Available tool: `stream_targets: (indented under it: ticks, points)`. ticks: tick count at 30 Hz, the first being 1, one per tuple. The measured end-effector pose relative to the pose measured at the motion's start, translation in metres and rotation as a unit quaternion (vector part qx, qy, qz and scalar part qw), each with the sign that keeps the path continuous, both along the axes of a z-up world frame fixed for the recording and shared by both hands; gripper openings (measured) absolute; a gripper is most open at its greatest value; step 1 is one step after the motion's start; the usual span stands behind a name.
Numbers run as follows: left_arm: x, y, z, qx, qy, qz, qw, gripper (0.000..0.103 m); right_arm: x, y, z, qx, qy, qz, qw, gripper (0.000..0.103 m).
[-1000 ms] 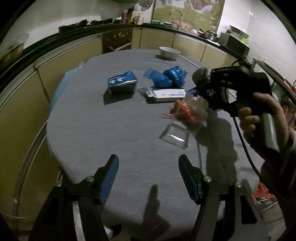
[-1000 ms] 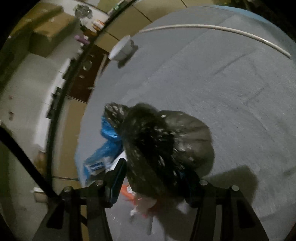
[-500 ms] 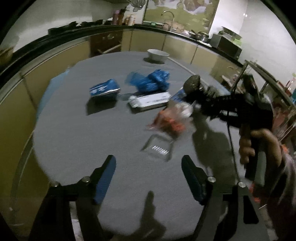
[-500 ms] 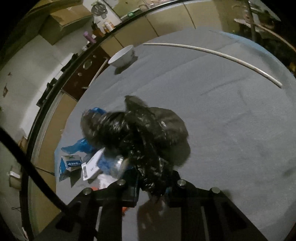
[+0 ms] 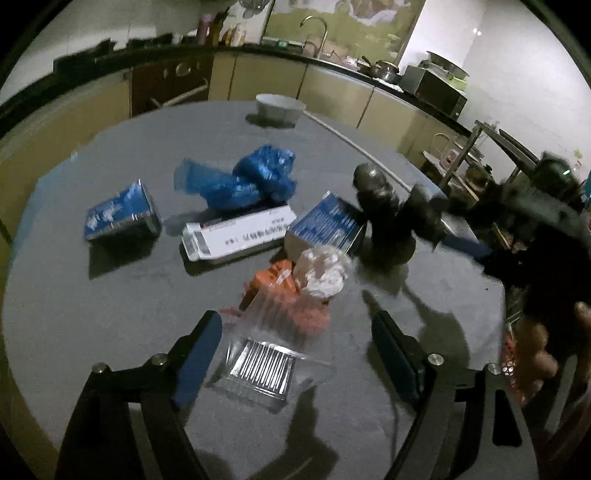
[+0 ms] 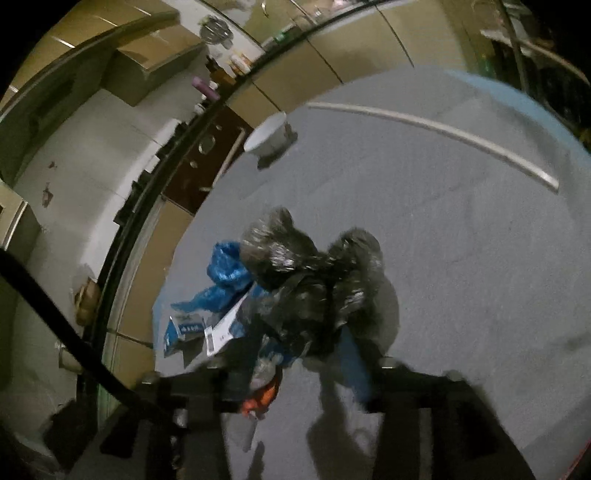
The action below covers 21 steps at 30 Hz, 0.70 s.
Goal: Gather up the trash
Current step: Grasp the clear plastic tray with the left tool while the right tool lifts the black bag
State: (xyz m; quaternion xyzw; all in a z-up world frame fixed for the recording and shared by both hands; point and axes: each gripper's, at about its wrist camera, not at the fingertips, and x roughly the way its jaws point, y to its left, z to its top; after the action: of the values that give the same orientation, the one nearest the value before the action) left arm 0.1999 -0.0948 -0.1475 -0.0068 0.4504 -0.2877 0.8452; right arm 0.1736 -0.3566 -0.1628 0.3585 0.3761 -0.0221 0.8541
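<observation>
Trash lies on a grey round table (image 5: pixel 110 295): a clear plastic packet (image 5: pixel 266 365) with a barcode, an orange and white wrapper (image 5: pixel 306 291), a white flat box (image 5: pixel 240 236), two blue boxes (image 5: pixel 118 214) (image 5: pixel 328 225) and a crumpled blue bag (image 5: pixel 251 181). My left gripper (image 5: pixel 295 354) is open, its fingers either side of the clear packet. A crumpled black trash bag (image 6: pixel 310 273) sits on the table at my right gripper (image 6: pixel 295 365). The right jaws are blurred and look parted around the bag's lower end. The black bag also shows in the left wrist view (image 5: pixel 388 218).
A white bowl (image 5: pixel 280 107) stands at the far side of the table, with a thin white rod (image 6: pixel 436 129) lying near it. Kitchen cabinets and a counter with a sink (image 5: pixel 314 33) curve around the back. A metal rack (image 5: pixel 491 155) stands at the right.
My left gripper has moved forward over the table to the clear packet. My right gripper, shut on the black bag half a second ago, has widened, and the bag has come down onto the table.
</observation>
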Motion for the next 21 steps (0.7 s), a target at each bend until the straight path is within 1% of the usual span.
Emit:
stream_targets:
  ticks: [1, 3, 4, 5, 6, 7, 10, 12, 14, 16, 18, 19, 21]
  points:
    - [0.002, 0.003, -0.005, -0.006, 0.007, 0.002, 1.0, 0.083, 0.0, -0.002, 0.006, -0.009, -0.014, -0.005, 1.0, 0.064]
    - [0.002, 0.01, -0.01, -0.023, 0.015, 0.001, 0.9996, 0.079, -0.002, -0.008, 0.016, -0.026, -0.043, -0.022, 0.999, 0.076]
    - [0.003, 0.012, -0.012, -0.028, 0.016, 0.001, 0.9995, 0.069, -0.004, -0.01, 0.02, -0.031, -0.054, -0.027, 0.998, 0.079]
    - [0.004, 0.014, -0.014, -0.028, 0.018, 0.0, 0.9995, 0.063, -0.002, -0.013, 0.023, -0.039, -0.069, -0.033, 0.996, 0.083]
    - [0.004, 0.015, -0.015, -0.028, 0.015, -0.002, 0.9995, 0.063, 0.002, -0.014, 0.024, -0.05, -0.073, -0.036, 0.995, 0.087]
    - [0.004, 0.017, -0.015, -0.031, 0.012, -0.004, 0.9994, 0.063, 0.007, -0.014, 0.024, -0.06, -0.068, -0.035, 0.995, 0.087]
    - [0.002, 0.022, -0.015, -0.041, 0.01, -0.007, 0.9991, 0.061, 0.033, -0.016, 0.01, -0.089, -0.032, -0.017, 0.995, 0.087]
    - [-0.001, 0.026, -0.014, -0.046, 0.008, -0.01, 0.9988, 0.06, 0.048, -0.018, 0.002, -0.124, -0.021, -0.017, 0.992, 0.087]
    - [-0.004, 0.032, -0.014, -0.05, 0.007, -0.012, 0.9986, 0.06, 0.064, -0.017, -0.009, -0.141, 0.005, -0.001, 0.99, 0.087]
    - [-0.006, 0.038, -0.015, -0.05, 0.006, -0.009, 0.9987, 0.059, 0.079, -0.017, -0.026, -0.135, 0.033, 0.023, 0.99, 0.078]
    - [-0.008, 0.044, -0.017, -0.047, 0.009, -0.005, 0.9988, 0.057, 0.091, -0.014, -0.04, -0.132, 0.061, 0.047, 0.988, 0.059]
    - [-0.009, 0.049, -0.019, -0.049, 0.015, -0.003, 0.9987, 0.057, 0.094, -0.014, -0.046, -0.111, 0.058, 0.057, 0.99, 0.058]
    - [-0.012, 0.056, -0.023, -0.053, 0.03, -0.002, 0.9981, 0.057, 0.092, -0.019, -0.051, -0.074, 0.048, 0.058, 0.994, 0.047]
